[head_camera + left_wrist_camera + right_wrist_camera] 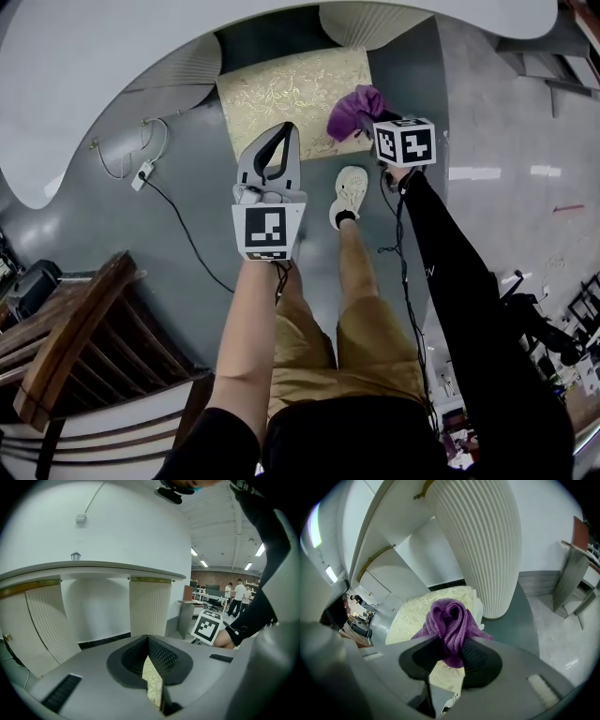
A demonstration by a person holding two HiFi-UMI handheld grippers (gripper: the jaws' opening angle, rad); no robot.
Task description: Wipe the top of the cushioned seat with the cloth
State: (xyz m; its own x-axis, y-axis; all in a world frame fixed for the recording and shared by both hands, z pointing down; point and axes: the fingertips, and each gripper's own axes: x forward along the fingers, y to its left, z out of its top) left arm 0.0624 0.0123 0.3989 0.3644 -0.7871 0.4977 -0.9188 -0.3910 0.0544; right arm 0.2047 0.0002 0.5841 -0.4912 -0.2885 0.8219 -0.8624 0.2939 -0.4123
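The cushioned seat [286, 89] has a cream-gold flowered top and stands on the grey floor under a white counter. My right gripper [373, 124] hangs over the seat's right near corner, shut on a bunched purple cloth [353, 110]. In the right gripper view the cloth [450, 616] bulges up between the jaws of this gripper [452, 645], with the seat [410, 616] just beyond it. My left gripper [285, 131] is held above the seat's near edge with its tips together and nothing in it. Through the slit below the tips of the left gripper [148, 639] a strip of the seat [153, 679] shows.
A white curved counter [84, 66] on ribbed pedestals [478, 541] overhangs the seat's far side. A cable and plug [142, 174] lie on the floor to the left. A wooden chair [75, 347] stands at the lower left. The person's white shoe [350, 192] is near the seat.
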